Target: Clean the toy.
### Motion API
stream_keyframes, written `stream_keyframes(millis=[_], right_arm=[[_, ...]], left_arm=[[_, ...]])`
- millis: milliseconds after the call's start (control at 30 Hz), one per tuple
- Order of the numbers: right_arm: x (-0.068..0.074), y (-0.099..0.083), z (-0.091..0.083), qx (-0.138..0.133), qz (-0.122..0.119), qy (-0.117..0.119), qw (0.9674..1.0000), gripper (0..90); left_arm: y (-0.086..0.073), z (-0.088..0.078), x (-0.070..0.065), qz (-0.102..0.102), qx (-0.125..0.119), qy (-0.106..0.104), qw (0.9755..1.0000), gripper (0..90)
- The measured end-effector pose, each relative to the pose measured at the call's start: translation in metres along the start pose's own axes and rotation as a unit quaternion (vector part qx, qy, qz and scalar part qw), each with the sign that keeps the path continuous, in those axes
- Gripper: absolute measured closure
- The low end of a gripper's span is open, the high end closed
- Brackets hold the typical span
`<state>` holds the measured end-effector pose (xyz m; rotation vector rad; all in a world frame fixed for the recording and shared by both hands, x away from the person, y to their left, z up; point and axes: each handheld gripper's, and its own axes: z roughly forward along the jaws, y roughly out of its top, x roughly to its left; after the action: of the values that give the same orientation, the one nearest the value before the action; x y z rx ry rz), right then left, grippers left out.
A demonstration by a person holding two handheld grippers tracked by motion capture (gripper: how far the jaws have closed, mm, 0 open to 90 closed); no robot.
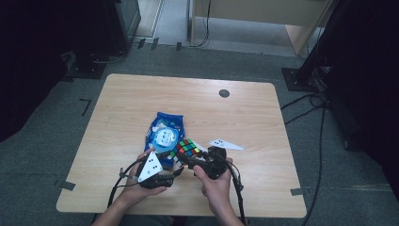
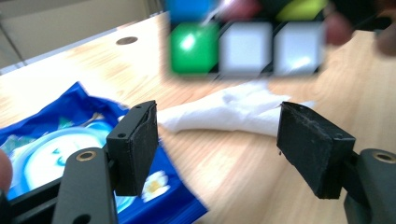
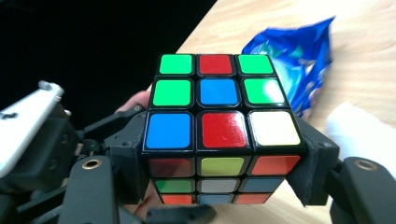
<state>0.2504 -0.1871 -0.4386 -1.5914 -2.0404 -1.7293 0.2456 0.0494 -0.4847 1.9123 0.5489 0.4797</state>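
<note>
Lower centre of high view: right gripper [image 3: 219, 186] clamps the scrambled multicoloured plastic puzzle cube [image 3: 219, 126] by its sides. Left gripper [image 2: 219, 144] open, empty, just below it. Square the pads on one layer before twisting.

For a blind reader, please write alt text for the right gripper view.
A scrambled Rubik's cube sits between the right tool's two black jaws above a wooden table. Behind lie a blue snack bag and white crumpled paper.
</note>
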Motion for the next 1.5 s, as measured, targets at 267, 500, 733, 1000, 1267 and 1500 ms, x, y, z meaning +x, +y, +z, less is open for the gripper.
stream_keyframes(millis=[267, 500, 733, 1000, 1267, 1500], right_arm=[[0.009, -0.002, 0.008, 0.047, -0.039, 0.009, 0.9981, 34.2], [0.011, -0.006, 0.015, 0.07, -0.039, 0.014, 0.9967, 34.1], [0.016, -0.012, 0.024, 0.091, -0.048, 0.004, 0.9947, 34.2], [0.013, -0.008, 0.018, 0.08, -0.048, -0.005, 0.9956, 34.2], [0.012, -0.009, 0.02, 0.1, -0.049, -0.016, 0.9937, 34.1], [0.012, -0.008, 0.019, 0.099, -0.05, -0.015, 0.9937, 34.1]], left_arm=[[0.0, -0.002, 0.002, 0.013, 0.007, 0.013, 0.9998, 28.9], [0.005, 0.0, -0.01, 0.028, -0.002, 0.008, 0.9996, 22.1], [0.008, -0.001, -0.012, 0.031, -0.01, -0.002, 0.9995, 20.9], [0.004, 0.001, -0.015, 0.054, 0.001, -0.003, 0.9985, 30.6], [0.003, 0.004, -0.018, 0.056, 0.008, 0.0, 0.9984, 31.6], [0.004, 0.004, -0.021, 0.06, 0.0, 0.004, 0.9982, 33.2]])
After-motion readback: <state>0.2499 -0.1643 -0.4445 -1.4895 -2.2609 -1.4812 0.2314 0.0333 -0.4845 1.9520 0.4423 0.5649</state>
